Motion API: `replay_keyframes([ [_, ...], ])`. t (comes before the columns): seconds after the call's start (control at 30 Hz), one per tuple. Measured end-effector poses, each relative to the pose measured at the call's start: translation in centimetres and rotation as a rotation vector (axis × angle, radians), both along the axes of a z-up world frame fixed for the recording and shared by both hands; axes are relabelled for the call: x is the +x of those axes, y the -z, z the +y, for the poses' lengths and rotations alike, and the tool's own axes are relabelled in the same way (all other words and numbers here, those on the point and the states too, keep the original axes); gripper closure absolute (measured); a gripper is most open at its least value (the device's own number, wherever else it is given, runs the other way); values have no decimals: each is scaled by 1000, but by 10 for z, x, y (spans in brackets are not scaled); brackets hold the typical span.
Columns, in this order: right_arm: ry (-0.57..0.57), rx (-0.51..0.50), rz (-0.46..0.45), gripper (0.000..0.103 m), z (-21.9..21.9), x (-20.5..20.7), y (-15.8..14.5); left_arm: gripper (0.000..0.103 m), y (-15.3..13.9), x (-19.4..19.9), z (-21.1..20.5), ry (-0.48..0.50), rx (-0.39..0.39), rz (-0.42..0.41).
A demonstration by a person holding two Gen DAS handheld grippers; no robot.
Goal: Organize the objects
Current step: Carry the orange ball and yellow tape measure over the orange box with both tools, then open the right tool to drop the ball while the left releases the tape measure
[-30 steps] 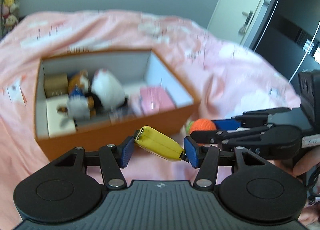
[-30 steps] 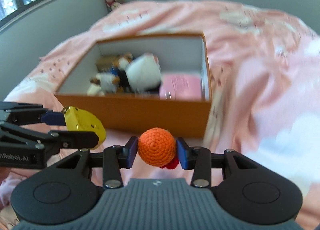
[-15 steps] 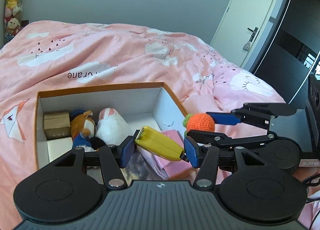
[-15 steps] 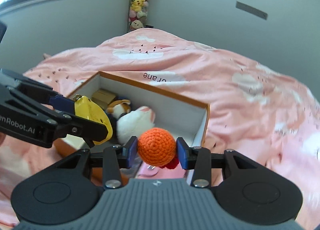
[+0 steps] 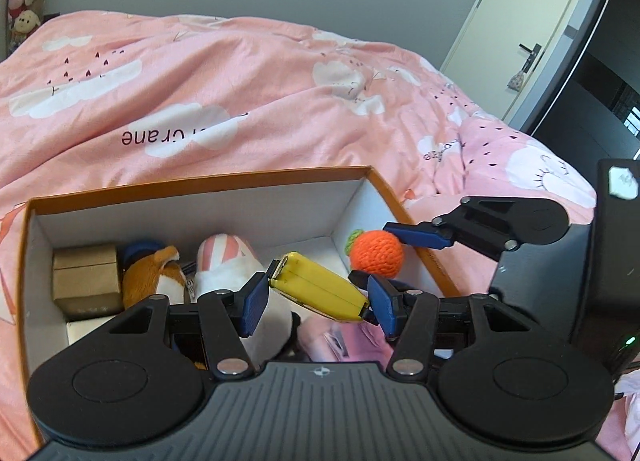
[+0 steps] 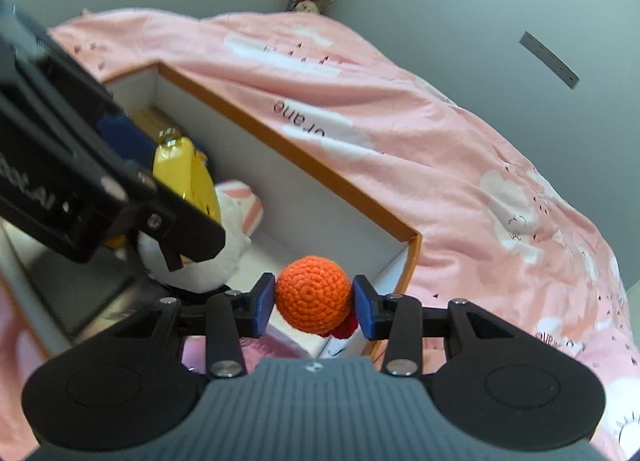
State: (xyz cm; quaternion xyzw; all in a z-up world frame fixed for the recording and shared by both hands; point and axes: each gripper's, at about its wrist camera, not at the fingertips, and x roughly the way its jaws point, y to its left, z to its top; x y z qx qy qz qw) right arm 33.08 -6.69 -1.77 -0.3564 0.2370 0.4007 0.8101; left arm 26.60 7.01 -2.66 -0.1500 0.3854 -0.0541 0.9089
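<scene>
Holding steady on both loads, now over the open orange box rather than short of it as a second ago.

Left tool: clenched on yellow oblong item, pads pressing both ends, item tilted, metal-tipped end up-left. Grip unchanged across all three left views. A second ago: tool in front of box's near wall, box wholly ahead. Now: near wall out of sight under tool body, item suspended above box interior, over white plush and pink item.

Right tool: clenched on orange crochet ball, pads on either side, red bit showing beneath. Grip unchanged. A second ago: ball low, in front of box's near wall. Now: ball above box's right-hand far corner, just inside the rim as seen from left view. Right view strongly rolled compared with a second ago; box edge running diagonally.

Tools close together, right one at left one's right side; from right view, left tool and yellow item large at left, blurred.

Box contents, left to right: brown cardboard carton, brown-and-orange plush, white plush with pink stripes, pink item. Positions in box same as before.

Box resting on pink cloud-print duvet of bed.
</scene>
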Motion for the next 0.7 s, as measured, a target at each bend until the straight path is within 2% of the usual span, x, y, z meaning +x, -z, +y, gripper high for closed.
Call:
replay_keyframes([
  [0.2, -1, -75, -39, 59, 18, 21, 26, 41, 16, 20, 4, -9, 3, 38],
  [0.37, -36, -104, -89, 59, 22, 21, 34, 41, 26, 36, 2, -3, 2, 60],
  [0.53, -54, -113, -167, 46, 15, 16, 31, 41, 31, 47, -2, -6, 23, 72],
  [0.7, -63, -99, -166, 41, 10, 11, 24, 41, 33, 58, -9, -14, 56, 81],
])
